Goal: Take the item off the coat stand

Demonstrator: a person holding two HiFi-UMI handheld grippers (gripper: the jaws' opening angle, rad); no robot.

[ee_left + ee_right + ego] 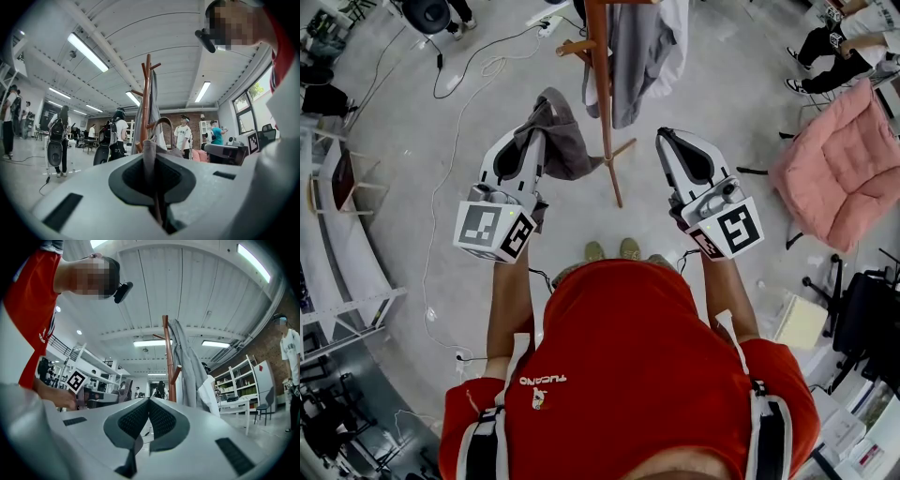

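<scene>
While standing on pale grey concrete floor (384,141) trailed with thin pale cable (492,66), holds both grippers out toward tall reddish-brown wooden coat stand (602,94). Grips dark grey-brown cloth item with loop strap (567,141) in left gripper (532,141), jaws pressed narrow on a fold of it, just left of the pole. Holds right gripper (668,141) empty, jaws together, right of the pole. On the stand's pegs, long grey garment (633,56) beside white garment (677,33). Around: pink padded chair (830,183) at right, white shelving (347,272) at left, strip-lit white ceiling (117,37) overhead, brick wall (197,115) far off.
</scene>
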